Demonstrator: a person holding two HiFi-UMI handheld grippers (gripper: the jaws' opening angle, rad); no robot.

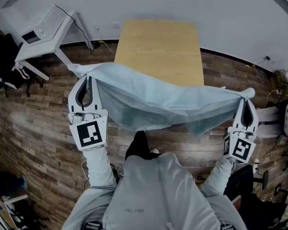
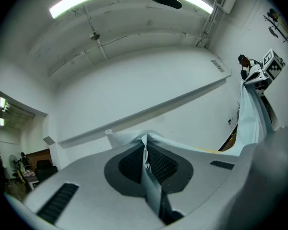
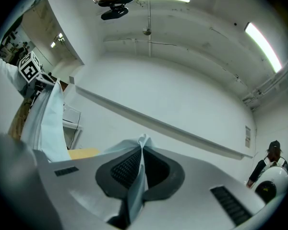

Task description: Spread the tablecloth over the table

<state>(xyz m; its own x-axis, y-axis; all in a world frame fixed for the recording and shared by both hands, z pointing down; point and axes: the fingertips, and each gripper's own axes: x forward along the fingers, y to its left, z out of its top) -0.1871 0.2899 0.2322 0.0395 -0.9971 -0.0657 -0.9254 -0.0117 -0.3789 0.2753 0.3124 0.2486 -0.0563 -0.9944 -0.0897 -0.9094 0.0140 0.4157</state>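
Spreading a tablecloth, held stage. The left gripper and the right gripper are each clamped tight on one corner of the pale tablecloth; in both gripper views a pinched fold of fabric stands up between the closed dark pads. The cloth hangs in the air between the two grippers, its long axis running from left to right across the person's front, taut along the top edge and sagging in the middle above the wooden floor. The bare wooden table lies straight ahead, beyond the cloth, with its own long axis running away from the person, so cloth and table are crossed. In the head view the cloth overlaps only the table's near end; nothing rests on the top yet. The left gripper appears slightly farther forward than the right. The coming move probably carries both corners forward over the far end.
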